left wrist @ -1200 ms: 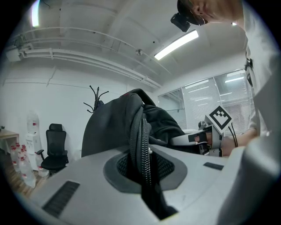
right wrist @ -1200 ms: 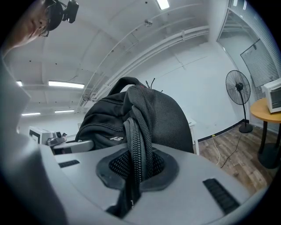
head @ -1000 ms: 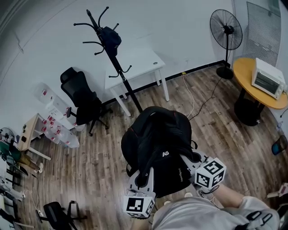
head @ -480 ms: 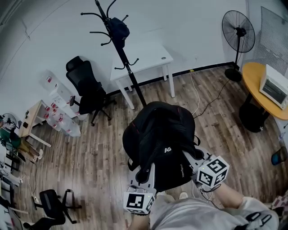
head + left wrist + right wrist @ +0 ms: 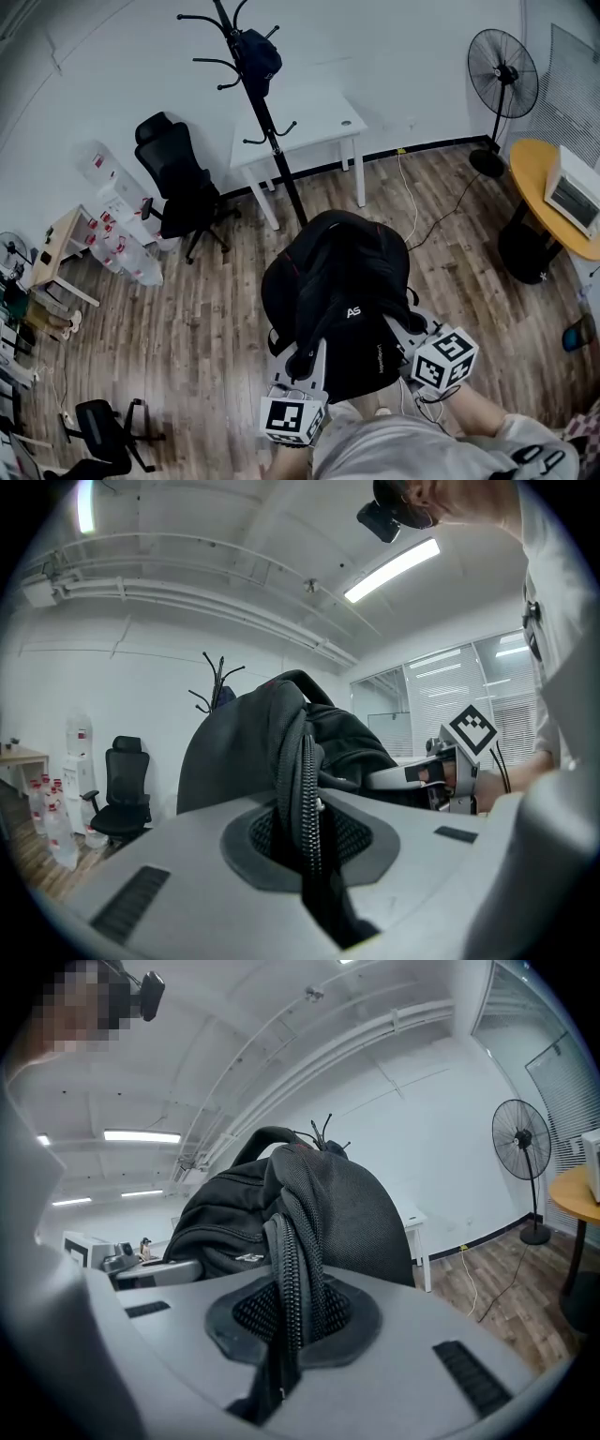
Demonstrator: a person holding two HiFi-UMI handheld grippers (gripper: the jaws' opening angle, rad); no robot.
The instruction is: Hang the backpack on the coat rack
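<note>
A black backpack (image 5: 337, 291) is carried in the air between both grippers, in the lower middle of the head view. My left gripper (image 5: 305, 361) is shut on a zippered edge of the backpack (image 5: 305, 789) at its left side. The right gripper (image 5: 398, 337) is shut on the zippered edge at the right side of the backpack (image 5: 295, 1279). A black coat rack (image 5: 267, 122) stands ahead by the white wall, with a dark bag (image 5: 258, 52) hanging near its top. Its top hooks (image 5: 214, 682) peek over the backpack in the left gripper view.
A white table (image 5: 300, 131) stands right behind the coat rack. A black office chair (image 5: 178, 192) is to its left, with a shelf of bottles (image 5: 117, 234) further left. A standing fan (image 5: 502, 84) and a round yellow table (image 5: 548, 202) with an oven are at the right. A cable (image 5: 431, 216) lies on the wooden floor.
The coat rack and table have drawn nearer and slid right in the head view as I walk forward. Both grippers keep the same hold on the backpack.
</note>
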